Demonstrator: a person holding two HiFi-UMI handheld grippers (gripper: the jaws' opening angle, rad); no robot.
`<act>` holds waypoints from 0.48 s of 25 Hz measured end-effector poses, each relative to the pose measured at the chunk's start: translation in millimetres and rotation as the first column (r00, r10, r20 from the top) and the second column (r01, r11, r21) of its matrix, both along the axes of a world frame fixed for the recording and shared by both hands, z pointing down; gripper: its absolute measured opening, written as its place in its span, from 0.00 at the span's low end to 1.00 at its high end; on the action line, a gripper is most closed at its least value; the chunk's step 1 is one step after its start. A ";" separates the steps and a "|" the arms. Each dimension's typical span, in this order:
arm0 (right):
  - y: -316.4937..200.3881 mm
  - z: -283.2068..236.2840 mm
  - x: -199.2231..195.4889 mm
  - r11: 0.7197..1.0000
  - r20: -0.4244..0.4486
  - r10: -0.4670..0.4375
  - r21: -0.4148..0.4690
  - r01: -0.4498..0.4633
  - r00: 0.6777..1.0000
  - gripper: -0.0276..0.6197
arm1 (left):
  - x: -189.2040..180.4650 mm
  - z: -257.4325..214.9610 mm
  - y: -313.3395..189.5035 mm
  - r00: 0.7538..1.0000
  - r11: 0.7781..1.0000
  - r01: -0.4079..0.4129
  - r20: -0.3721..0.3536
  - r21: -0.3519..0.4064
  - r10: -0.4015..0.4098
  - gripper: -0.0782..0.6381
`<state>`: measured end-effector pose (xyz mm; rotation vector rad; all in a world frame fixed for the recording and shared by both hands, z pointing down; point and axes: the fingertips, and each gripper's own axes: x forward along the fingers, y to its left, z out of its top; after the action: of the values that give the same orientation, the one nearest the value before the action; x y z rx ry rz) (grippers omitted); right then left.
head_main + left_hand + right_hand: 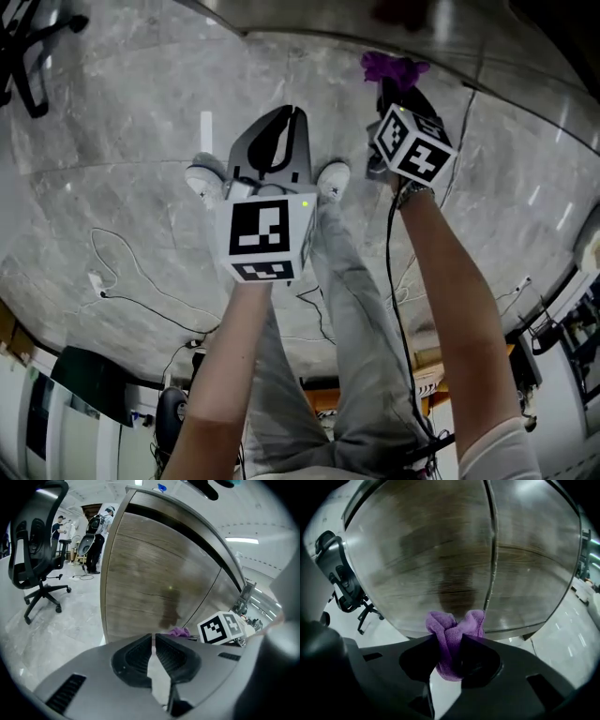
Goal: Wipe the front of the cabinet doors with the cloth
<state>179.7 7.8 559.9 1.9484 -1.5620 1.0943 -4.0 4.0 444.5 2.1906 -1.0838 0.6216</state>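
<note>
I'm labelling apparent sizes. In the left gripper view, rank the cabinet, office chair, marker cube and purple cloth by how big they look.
Largest to smallest:
1. cabinet
2. office chair
3. marker cube
4. purple cloth, only partly visible
They differ in nearness to the camera, so this ranks apparent size only.

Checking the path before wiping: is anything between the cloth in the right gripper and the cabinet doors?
Nothing. In the right gripper view the purple cloth, clamped in the right gripper, faces the cabinet doors with no object between.
</note>
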 end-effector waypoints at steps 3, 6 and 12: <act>-14.5 8.4 37.1 1.000 -0.034 0.025 -0.002 -0.025 0.999 0.23 | 9.3 7.9 -4.2 0.999 0.999 0.052 -0.001 -0.002 -0.052 0.15; -28.5 18.2 66.7 0.997 -0.071 0.073 -0.006 -0.074 0.995 0.23 | 13.9 10.2 -13.3 0.996 0.996 0.087 -0.015 0.007 -0.087 0.15; -44.1 18.9 55.9 0.998 -0.108 0.053 -0.010 -0.054 0.993 0.23 | -0.1 16.5 -19.5 0.997 0.997 0.081 -0.020 0.009 -0.081 0.15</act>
<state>235.6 -36.3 578.9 2.0162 -1.4505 0.9994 -4.2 -15.6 461.0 2.1452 -1.1621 0.5593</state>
